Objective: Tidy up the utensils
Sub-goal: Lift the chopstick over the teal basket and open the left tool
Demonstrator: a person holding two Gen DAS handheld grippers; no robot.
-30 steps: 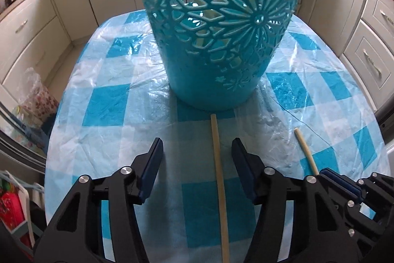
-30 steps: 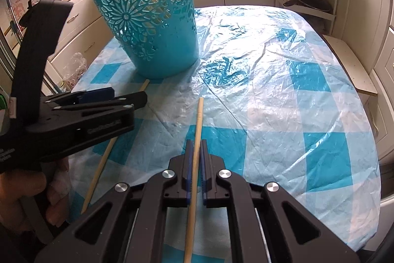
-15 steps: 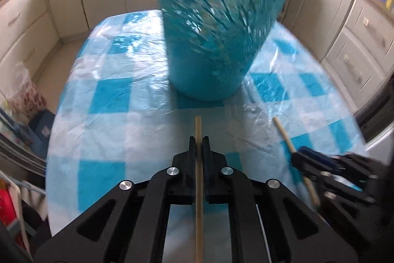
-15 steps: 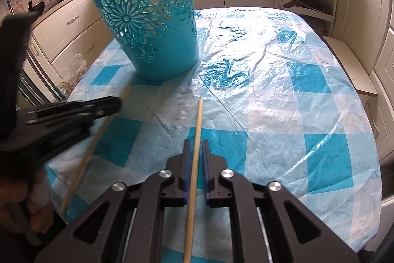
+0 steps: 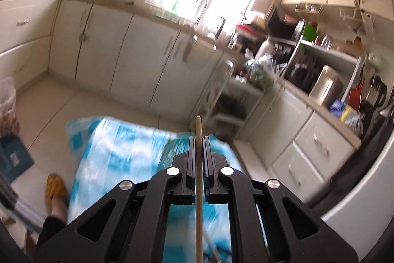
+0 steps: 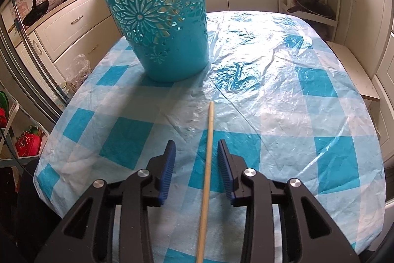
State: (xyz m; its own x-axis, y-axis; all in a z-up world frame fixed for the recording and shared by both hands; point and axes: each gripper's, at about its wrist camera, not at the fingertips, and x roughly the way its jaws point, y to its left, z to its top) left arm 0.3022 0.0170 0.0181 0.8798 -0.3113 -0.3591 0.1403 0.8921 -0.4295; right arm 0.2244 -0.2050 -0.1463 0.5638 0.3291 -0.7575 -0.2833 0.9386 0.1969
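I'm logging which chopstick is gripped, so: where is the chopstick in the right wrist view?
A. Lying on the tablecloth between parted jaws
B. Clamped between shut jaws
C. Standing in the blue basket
A: the chopstick lies on the tablecloth, clear of both pads of the opening right gripper.

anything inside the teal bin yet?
Cannot tell. In the right wrist view the bin shows only its outer wall; the cutouts reveal pale patches, nothing identifiable. Its opening faces away from the camera, so the bottom is hidden. One chopstick lies on the table in front of it.
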